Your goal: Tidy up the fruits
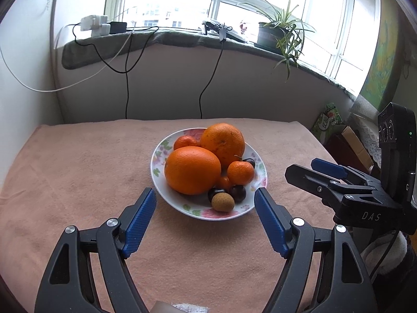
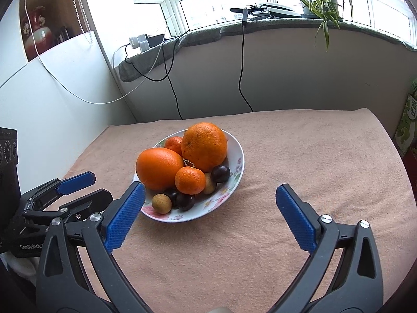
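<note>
- Judging by the layout, sorting looks nearly done — every fruit sits heaped in the plate mid-surface, and no fruit lies loose on the cloth.
- Left claw is spread and empty, just short of the plate; right claw gapes wide, empty too, beside it.
- Two dimpled oranges, glossy dark plums, a matte tan longan — all round, on glazed floral china over nappy pink cloth.

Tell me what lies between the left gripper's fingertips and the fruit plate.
Only bare pink cloth separates the left gripper from the plate, shown in the left wrist view.
</note>
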`<state>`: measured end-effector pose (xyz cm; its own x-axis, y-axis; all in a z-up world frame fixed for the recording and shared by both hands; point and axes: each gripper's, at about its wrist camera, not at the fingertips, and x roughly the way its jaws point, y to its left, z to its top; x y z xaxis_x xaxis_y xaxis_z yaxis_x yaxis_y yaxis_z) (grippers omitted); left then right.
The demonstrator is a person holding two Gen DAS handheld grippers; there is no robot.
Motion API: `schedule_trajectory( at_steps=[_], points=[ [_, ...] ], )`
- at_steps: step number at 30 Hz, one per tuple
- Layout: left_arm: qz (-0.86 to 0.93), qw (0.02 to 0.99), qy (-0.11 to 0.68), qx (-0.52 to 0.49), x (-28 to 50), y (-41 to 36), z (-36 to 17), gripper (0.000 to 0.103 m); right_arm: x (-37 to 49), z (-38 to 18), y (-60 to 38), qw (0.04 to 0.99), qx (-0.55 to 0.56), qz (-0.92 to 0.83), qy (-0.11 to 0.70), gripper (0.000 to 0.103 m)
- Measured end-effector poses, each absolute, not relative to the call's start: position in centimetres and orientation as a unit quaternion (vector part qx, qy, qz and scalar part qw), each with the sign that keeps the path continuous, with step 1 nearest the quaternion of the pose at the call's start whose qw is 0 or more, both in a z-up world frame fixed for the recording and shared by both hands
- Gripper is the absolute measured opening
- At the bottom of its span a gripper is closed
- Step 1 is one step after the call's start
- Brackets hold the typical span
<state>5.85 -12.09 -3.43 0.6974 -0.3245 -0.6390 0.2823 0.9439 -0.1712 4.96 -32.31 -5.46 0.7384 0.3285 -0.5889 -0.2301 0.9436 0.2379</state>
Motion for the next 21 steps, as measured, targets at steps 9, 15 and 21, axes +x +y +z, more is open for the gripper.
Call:
schedule_trajectory(
  at_steps=[9,15,21],
  points=[
    [-0.147,0.925,0.349,-0.039,5.0,-11.0,-3.5,0.078,3.5,-5.3,-31.8,0.933,0.061,0.136,0.328,0.102],
    [-0.138,0.927,0.346,-0.042,4.5,-10.4,-3.5,0.078,2.7,-5.1,-31.8,0.935,0.062,0.138,0.322,0.102],
    [-0.134,0.928,0.344,-0.045,4.3,-9.8,-3.6,0.078,2.6,-5.1,-31.6,0.934,0.065,0.140,0.323,0.102]
  ],
)
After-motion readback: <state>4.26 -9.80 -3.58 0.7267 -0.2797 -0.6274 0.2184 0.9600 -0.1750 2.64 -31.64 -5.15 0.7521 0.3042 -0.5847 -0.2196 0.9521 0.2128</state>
